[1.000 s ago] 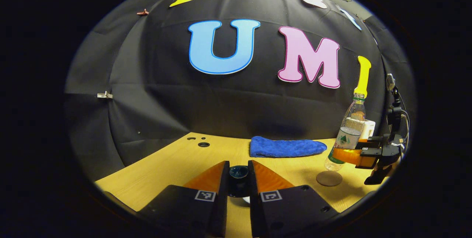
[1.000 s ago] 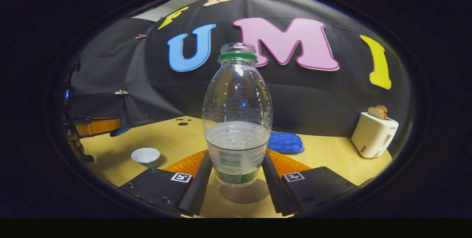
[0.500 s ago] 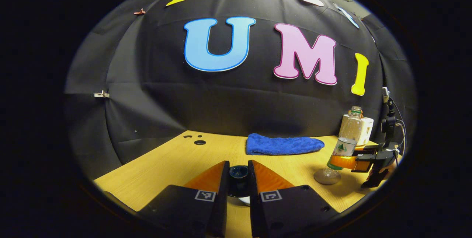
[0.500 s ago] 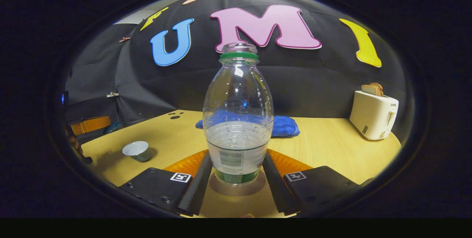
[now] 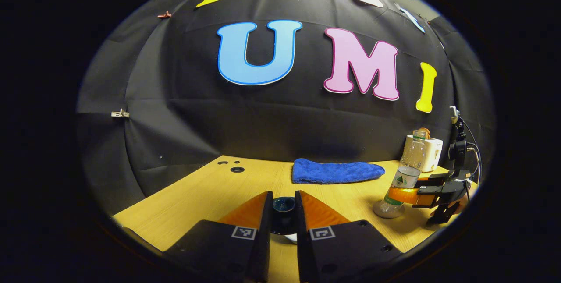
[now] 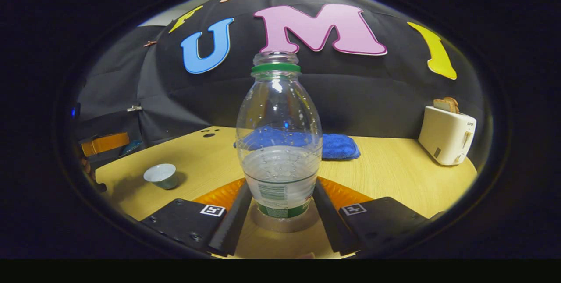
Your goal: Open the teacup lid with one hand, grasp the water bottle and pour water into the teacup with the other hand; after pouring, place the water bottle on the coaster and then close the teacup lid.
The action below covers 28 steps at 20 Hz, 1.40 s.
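The table [image 6: 394, 173] carries a toaster [image 6: 446, 136] at its far right and a blue cloth [image 6: 337, 146] by the back wall. The bottle [image 6: 279, 143] stands upright on the coaster [image 6: 282, 224], long axis vertical, open mouth up, about half full. The right gripper [image 6: 280, 206] has its fingers close against the bottle's lower sides; whether they press or have just let go, I can't quite tell. In the left gripper view the bottle [image 5: 405, 173] leans slightly, perhaps from the lens. The cup [image 6: 161, 175] sits open to the left. The left gripper [image 5: 283, 217] is narrowed onto the dark lid [image 5: 283, 206], held above the table.
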Motion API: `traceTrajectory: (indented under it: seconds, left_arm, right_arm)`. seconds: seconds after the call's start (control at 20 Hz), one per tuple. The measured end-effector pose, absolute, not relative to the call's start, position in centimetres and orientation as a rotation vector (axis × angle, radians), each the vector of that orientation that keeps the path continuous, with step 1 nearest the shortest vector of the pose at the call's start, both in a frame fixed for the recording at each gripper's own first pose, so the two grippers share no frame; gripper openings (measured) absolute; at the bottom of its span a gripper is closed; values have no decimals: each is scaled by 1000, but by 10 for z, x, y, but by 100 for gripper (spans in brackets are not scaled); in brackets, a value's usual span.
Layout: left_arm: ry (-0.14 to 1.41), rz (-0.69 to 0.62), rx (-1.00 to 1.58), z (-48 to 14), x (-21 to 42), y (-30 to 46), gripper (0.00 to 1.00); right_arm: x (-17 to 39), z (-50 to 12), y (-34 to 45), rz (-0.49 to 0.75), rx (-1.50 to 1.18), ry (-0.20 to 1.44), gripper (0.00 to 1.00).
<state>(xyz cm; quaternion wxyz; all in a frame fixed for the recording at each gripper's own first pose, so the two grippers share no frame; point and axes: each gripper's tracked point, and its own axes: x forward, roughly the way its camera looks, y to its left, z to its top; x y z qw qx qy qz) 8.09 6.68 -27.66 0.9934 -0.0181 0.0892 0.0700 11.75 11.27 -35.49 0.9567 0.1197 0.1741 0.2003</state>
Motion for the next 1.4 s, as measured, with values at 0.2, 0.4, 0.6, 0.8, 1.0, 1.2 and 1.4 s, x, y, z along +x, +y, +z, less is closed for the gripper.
traceTrajectory:
  seconds: [0.2,0.4,0.6,0.8,1.0,1.2,1.4]
  left_arm:
    - [180,135,-45,-277,81,63,29]
    - [195,125,-48,-287,84,58,29]
    - [227,105,-58,-310,93,48,26]
    - [257,88,-53,-331,105,38,29]
    - [281,78,-26,-343,114,34,30]
    - [321,74,-22,-353,112,29,37]
    - [298,78,20,-341,114,29,51]
  right_arm:
    - [113,-361,112,403,269,379,94]
    - [104,-365,107,394,282,402,99]
    - [75,-371,100,403,265,439,99]
    - [47,-369,92,383,293,461,99]
    - [29,-356,85,363,318,461,99]
    - [24,-341,78,347,342,454,99]
    - [15,-328,71,346,332,474,99]
